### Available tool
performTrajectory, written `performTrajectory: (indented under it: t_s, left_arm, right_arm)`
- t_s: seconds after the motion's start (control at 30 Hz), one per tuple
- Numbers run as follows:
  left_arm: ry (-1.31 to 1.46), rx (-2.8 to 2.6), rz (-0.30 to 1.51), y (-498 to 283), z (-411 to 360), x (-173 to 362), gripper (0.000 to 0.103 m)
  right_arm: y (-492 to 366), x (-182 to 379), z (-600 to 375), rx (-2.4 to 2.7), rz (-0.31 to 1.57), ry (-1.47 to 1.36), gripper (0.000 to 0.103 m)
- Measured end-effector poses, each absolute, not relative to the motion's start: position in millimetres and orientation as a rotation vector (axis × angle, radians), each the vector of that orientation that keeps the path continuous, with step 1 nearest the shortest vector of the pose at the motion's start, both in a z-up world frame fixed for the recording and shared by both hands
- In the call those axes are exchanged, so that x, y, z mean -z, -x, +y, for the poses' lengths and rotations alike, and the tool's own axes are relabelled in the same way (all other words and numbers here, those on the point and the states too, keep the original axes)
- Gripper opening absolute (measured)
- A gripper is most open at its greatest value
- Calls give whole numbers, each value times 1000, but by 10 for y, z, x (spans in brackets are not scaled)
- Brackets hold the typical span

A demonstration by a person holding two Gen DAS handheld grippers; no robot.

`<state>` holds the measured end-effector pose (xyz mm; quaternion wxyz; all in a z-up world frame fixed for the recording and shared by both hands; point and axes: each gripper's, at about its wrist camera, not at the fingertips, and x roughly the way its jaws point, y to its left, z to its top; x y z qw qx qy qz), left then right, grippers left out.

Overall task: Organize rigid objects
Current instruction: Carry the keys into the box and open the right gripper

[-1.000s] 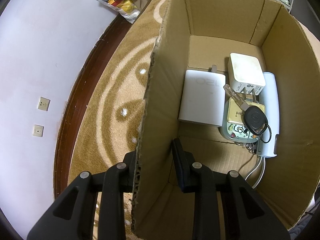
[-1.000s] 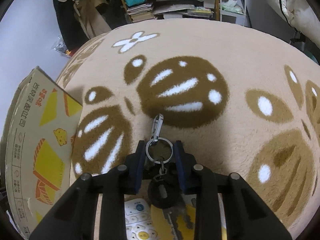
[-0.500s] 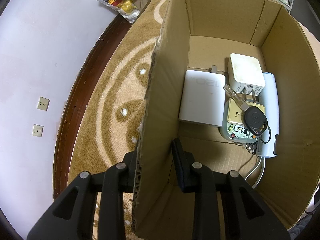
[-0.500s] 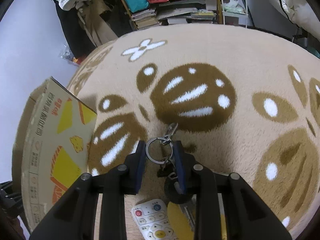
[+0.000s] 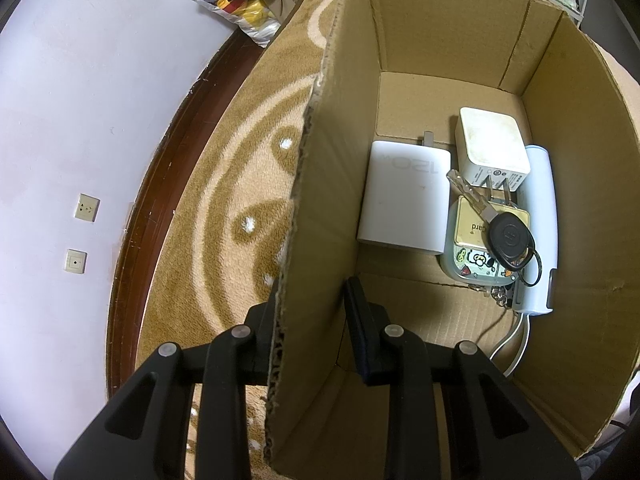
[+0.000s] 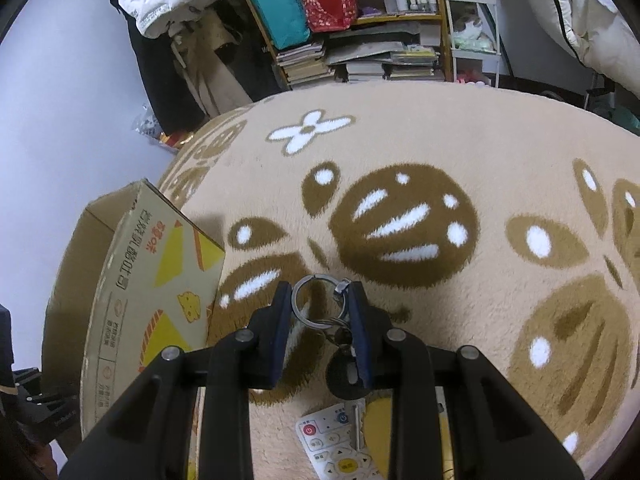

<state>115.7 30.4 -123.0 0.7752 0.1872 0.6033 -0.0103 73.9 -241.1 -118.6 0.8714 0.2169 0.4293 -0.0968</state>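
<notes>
Left wrist view first: the left gripper (image 5: 310, 312) is clamped on the near wall of the cardboard box (image 5: 568, 200), one finger outside over the rug (image 5: 224, 200) and the other inside, so that hand is steadying the box rather than carrying anything. On the box floor, from left to right, lie a white charger block (image 5: 404, 196), a smaller white plug adapter (image 5: 494, 148) farther back, a card holder (image 5: 472, 248) with a black car key (image 5: 510, 236) lying across it, and a long white power bank (image 5: 542, 216) against the right-hand wall (its cable trails toward the camera). Right wrist view: the box (image 6: 132, 292) stands at the left edge, its printed side facing the lens and its open top angled away, well apart from the right gripper (image 6: 318, 308). That gripper is closed on a key ring (image 6: 316, 300), the steel ring pinched across its width between the pads, with the bunch's black fob (image 6: 344, 372) and a key hanging below, clear of the rug. Beneath them a remote control (image 6: 332, 444) rests on the rug. The relation that matters, I judge, is that the box lies to the left of the held keys, so the carry should go leftward and over the rim. The dangling fob and key hang lower than the pads, and could catch the wall if the hand crosses too low.
</notes>
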Motion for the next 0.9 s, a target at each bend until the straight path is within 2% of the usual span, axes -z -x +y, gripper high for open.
performTrajectory:
  t_s: [0.53,0.9]
  left_arm:
    - [-407,22,1305,-1169,294,1232,27]
    - [-417,22,1304,-1180,261,1238,27]
  right_arm:
    - [-691,706,-2135,117,756,-433,30]
    - [-577,114,-1754,-5,600,-384,29]
